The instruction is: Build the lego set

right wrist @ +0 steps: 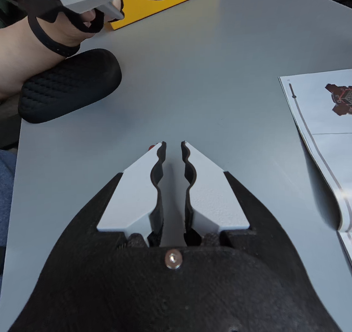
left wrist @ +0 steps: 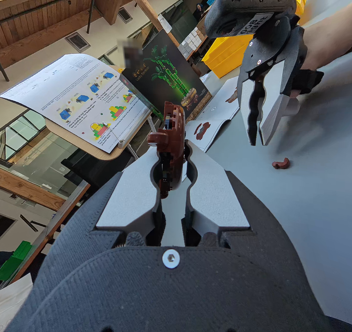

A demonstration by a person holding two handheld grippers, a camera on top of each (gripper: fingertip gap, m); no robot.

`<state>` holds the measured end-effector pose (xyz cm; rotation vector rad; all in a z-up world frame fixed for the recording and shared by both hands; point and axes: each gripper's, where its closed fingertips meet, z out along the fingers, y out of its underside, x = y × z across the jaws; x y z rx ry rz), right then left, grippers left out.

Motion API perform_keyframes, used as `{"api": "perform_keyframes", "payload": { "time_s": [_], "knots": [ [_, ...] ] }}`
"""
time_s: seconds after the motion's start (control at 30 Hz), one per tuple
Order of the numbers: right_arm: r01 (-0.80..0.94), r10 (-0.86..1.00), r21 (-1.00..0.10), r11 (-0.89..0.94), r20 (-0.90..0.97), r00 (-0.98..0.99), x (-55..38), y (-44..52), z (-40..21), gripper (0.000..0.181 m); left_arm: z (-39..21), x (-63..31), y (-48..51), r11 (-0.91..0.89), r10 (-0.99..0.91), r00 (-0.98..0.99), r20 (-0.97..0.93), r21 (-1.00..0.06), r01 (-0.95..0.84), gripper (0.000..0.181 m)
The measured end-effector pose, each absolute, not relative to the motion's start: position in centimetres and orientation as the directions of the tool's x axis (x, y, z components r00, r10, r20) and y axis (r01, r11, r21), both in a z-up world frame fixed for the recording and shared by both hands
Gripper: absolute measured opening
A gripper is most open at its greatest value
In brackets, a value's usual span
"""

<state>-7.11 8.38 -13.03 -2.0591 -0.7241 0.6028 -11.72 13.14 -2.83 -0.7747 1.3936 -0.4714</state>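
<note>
**Two grippers, one small brown piece left on the desk**

One big grey desk [right wrist: 228, 75] holds it all. An open instruction book [right wrist: 323, 132] lies on it, off to one side of the right gripper.

The left gripper [left wrist: 172, 151] is lifted up off the desk. Its fingers are closed tight on the brown lego model [left wrist: 172, 132], which stands on its edge between them, its long side running along the fingers and sticking out past the tips.

The right gripper [left wrist: 257, 141] hangs tips-down over the desk. Its fingers [right wrist: 148, 170] are a little way apart and hold nothing.

The small curved brown piece [left wrist: 281, 163] lies flat on the desk by itself. It is near the right gripper's tips, low and just to one side of them. In the right wrist view only a bit of red-brown peeks out beside the tip of one finger. The right gripper is much nearer to it than the left one. I think the right one should slide over a bit, then go down around it.
</note>
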Motion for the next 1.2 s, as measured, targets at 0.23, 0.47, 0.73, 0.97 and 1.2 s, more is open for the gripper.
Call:
{"api": "perform_keyframes", "payload": {
  "time_s": [0.23,0.47,0.73,0.97,1.2],
  "knots": [
    [0.229,0.599,-0.772,-0.593,-0.233,0.766,-7.6,7.1,-14.8,0.015,-3.2,-11.4,13.1,0.677,-0.706,0.136,-0.695,-0.719,-0.159,0.017],
    [0.418,0.565,-0.657,-0.628,-0.015,0.825,-9.2,6.7,-13.8,0.023,-3.4,-11.2,13.2,0.681,-0.698,0.134,-0.703,-0.711,-0.177,0.017],
    [0.444,0.465,-0.624,-0.643,0.143,0.874,-9.9,7.3,-15.6,0.027,-3.2,-11.1,13.0,0.699,-0.677,0.143,-0.722,-0.692,-0.183,0.017],
    [0.424,0.484,-0.647,-0.634,0.095,0.870,-9.2,6.7,-15.3,0.008,-3.3,-11.0,12.7,0.741,-0.629,0.137,-0.765,-0.644,-0.192,0.017],
    [-0.166,0.602,-0.783,-0.600,-0.579,0.550,-7.9,5.9,4.1,0.007,-2.2,-10.9,11.4,0.780,-0.583,0.170,-0.795,-0.606,-0.155,0.017]
  ]
}}
